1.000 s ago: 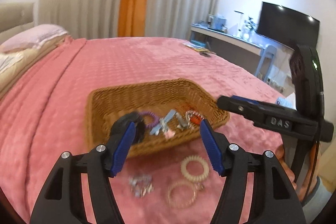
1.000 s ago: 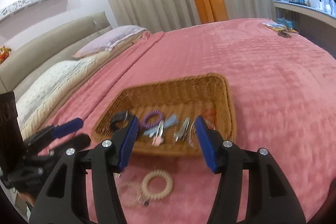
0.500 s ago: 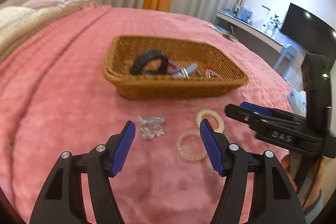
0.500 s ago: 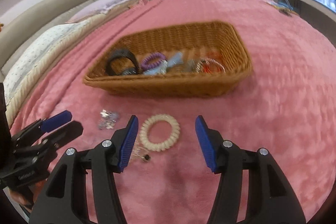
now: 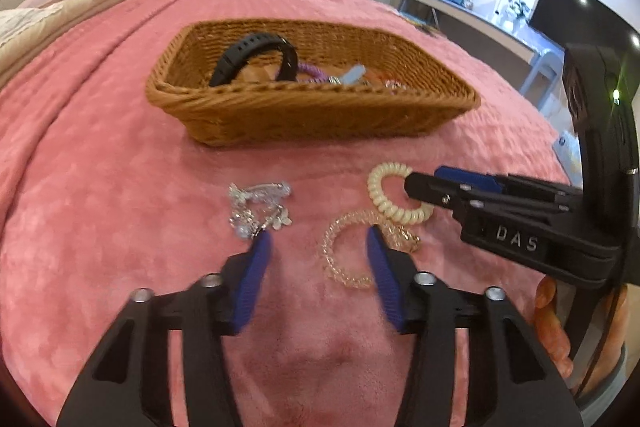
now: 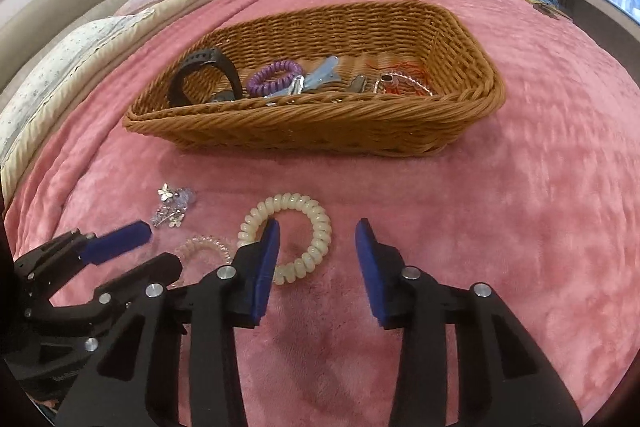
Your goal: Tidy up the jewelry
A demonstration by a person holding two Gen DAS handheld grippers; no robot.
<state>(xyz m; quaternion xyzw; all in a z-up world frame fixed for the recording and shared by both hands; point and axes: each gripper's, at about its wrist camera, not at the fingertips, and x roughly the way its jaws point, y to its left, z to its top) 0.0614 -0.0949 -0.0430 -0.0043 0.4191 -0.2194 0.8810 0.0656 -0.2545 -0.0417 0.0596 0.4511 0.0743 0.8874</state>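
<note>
A wicker basket (image 5: 280,115) (image 6: 320,131) on the pink bedspread holds a black wristband (image 6: 200,75), a purple coil tie (image 6: 274,77), clips and a red bracelet. In front of it lie a cream coil hair tie (image 6: 288,239) (image 5: 394,199), a clear coil tie (image 5: 344,251) (image 6: 204,247) and silver flower jewelry (image 5: 260,207) (image 6: 172,207). My left gripper (image 5: 318,239) is open, low over the clear tie. My right gripper (image 6: 318,227) is open, its left finger inside the cream tie's ring.
Pillows (image 6: 80,55) and a headboard lie at the left. A desk (image 5: 472,11) with a TV (image 5: 580,15) stands beyond the bed's right edge. Small items (image 6: 540,3) lie on the far right of the bedspread.
Both grippers have dropped from above the basket towards the loose items in front of it. The right gripper's fingertips now straddle the cream coil tie; the left is over the clear tie.
</note>
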